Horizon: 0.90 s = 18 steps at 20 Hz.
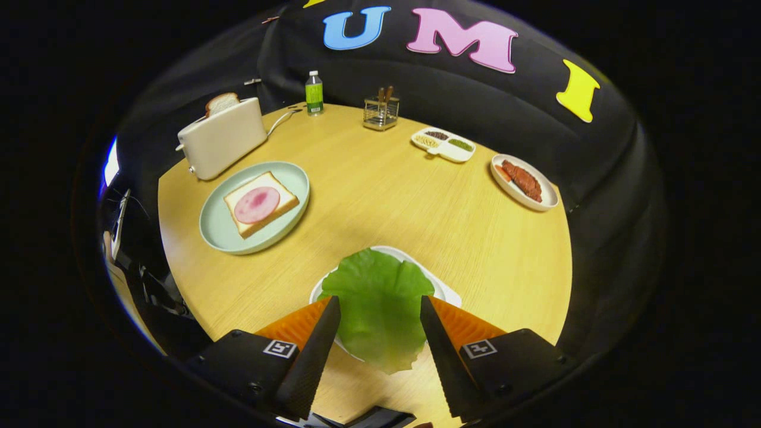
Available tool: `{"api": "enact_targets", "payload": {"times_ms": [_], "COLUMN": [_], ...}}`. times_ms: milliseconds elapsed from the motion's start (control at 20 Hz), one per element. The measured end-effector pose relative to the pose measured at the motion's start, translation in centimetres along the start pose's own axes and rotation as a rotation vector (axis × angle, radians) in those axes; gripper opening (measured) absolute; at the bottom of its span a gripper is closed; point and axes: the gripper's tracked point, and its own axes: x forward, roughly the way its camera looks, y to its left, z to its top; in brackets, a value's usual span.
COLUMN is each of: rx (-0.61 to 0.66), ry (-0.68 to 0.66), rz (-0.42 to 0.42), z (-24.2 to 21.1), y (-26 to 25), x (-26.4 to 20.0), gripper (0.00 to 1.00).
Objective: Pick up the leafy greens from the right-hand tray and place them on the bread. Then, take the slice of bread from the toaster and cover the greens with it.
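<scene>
Between spread fingers of tool (380, 309): leafy greens (377, 303) on white tray (446, 292), not gripped (tool released). Beyond, on surface (386, 196): bread (260, 203) with ham, plated; toaster (221, 138) holding slice (222, 103).

No legible text or labels

Bright even overhead light on table (380, 196), sharp centre, strong fisheye warp at edges.

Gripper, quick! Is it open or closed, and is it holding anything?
Gripper: open, holding nothing; its fingers straddle the lettuce leaf on the white tray, not pressing on it.
</scene>
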Motion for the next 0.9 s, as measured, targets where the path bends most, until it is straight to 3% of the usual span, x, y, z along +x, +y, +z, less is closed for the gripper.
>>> {"api": "enact_targets", "payload": {"times_ms": [250, 450, 550, 650, 900], "rx": [0.056, 0.069, 0.048, 0.037, 0.051], "ry": [0.126, 0.116, 0.104, 0.097, 0.002], "rz": [0.019, 0.028, 0.018, 0.001, -0.002], "z": [-2.7, -2.8, -2.6, -2.3, 0.6], "y": [-0.5, -0.8, -0.8, -0.7, -0.1], "x": [3.2, 3.6, 3.8, 3.7, 0.9], "gripper": [0.70, 0.61, 0.18, 0.06, 0.06]}}
